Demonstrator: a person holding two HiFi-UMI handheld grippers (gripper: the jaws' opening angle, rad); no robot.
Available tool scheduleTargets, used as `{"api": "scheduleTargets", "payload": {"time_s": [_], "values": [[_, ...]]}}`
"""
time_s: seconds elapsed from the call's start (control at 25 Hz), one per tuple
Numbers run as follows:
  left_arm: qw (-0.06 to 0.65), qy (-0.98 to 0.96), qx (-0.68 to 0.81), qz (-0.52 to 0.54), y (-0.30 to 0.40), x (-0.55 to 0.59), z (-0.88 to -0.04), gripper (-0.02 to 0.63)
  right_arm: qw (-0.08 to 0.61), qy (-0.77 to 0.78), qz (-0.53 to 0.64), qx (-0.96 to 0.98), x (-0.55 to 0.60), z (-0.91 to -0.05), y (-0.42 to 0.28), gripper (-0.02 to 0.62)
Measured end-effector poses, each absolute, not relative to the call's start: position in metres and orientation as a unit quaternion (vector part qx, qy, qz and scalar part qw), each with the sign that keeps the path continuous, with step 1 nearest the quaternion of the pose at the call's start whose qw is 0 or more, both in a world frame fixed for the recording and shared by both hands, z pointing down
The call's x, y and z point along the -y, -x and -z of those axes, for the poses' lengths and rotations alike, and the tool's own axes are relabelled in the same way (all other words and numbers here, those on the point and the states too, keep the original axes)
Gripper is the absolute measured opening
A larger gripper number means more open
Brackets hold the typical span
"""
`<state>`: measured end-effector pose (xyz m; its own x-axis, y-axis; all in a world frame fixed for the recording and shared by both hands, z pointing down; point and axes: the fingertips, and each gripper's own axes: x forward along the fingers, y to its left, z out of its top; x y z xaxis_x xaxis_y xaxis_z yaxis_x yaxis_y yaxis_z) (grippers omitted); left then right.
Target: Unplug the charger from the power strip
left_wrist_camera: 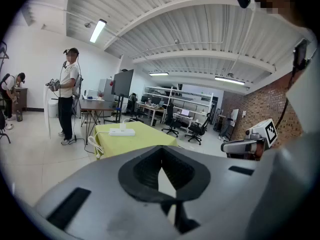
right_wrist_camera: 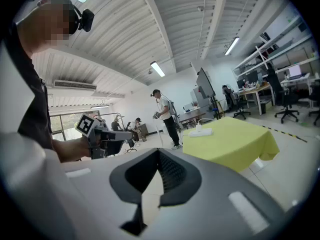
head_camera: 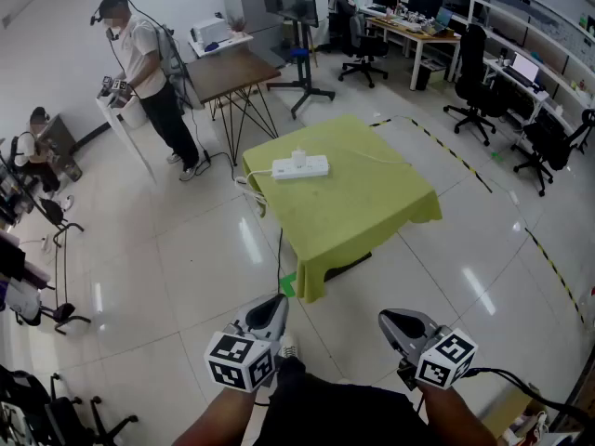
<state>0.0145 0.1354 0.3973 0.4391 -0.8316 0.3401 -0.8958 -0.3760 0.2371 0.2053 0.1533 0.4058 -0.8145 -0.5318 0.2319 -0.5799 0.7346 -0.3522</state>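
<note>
A white power strip lies near the far edge of a table with a yellow-green cloth, and a white charger is plugged into its top. Both grippers are held close to my body, well short of the table. My left gripper and my right gripper point toward the table, each shut with nothing between its jaws. The left gripper view shows its closed tips and the strip far off. In the right gripper view the tips also meet, with the strip in the distance.
A white cable hangs off the table's left edge. A person holding grippers stands at the back left beside a brown table. Another person crouches at the far left. A screen on a stand, desks and office chairs fill the back right.
</note>
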Motion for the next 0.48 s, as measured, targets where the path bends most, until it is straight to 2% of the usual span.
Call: {"api": "scheduleTargets", "payload": {"time_s": [0.48], "values": [[0.204, -0.824, 0.521, -0.091, 0.011, -0.099, -0.409, 0.006, 0.067, -0.300, -0.226, 0.924, -0.118, -0.421, -0.177, 0.003]]}}
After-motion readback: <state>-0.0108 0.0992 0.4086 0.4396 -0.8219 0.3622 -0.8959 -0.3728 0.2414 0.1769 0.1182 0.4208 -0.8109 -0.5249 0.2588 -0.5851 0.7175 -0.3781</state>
